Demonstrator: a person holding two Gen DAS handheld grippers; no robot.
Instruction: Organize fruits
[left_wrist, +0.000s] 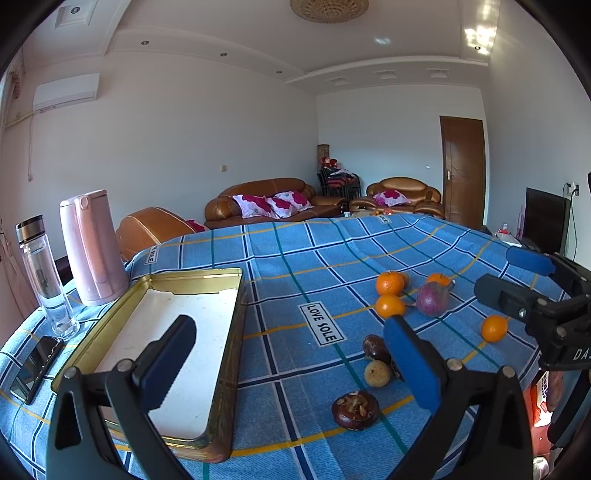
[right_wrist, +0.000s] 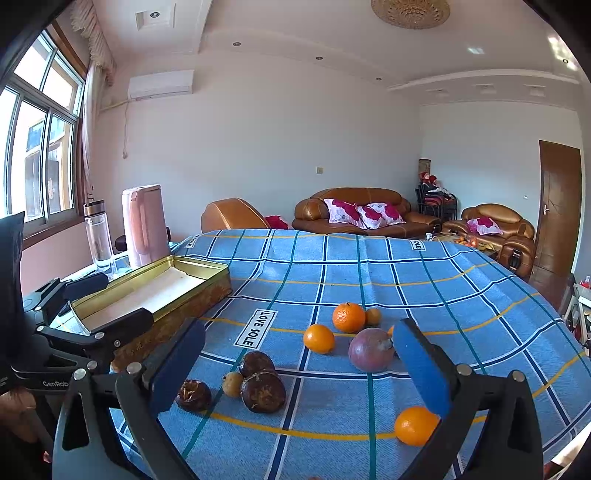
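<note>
A gold tin tray (left_wrist: 207, 332) with a white lining lies on the left of the blue checked cloth, nothing in it. To its right lie loose fruits: oranges (right_wrist: 348, 316) (right_wrist: 318, 338) (right_wrist: 415, 425), a purple fruit (right_wrist: 371, 350), dark brown fruits (right_wrist: 263, 391) (right_wrist: 193, 395) and a small yellow one (right_wrist: 232, 384). My left gripper (left_wrist: 291, 365) hovers open over the tray's right edge, holding nothing. My right gripper (right_wrist: 301, 365) is open and low over the fruits, with the brown ones and the purple fruit between its blue fingers (right_wrist: 421, 365). Nothing is gripped.
A pink kettle (left_wrist: 92, 247), a clear bottle (left_wrist: 44, 273) and a phone (left_wrist: 37, 365) stand left of the tray near the table edge. Each gripper shows in the other's view, the right gripper (left_wrist: 517, 277) at the far right. Brown sofas stand beyond the table.
</note>
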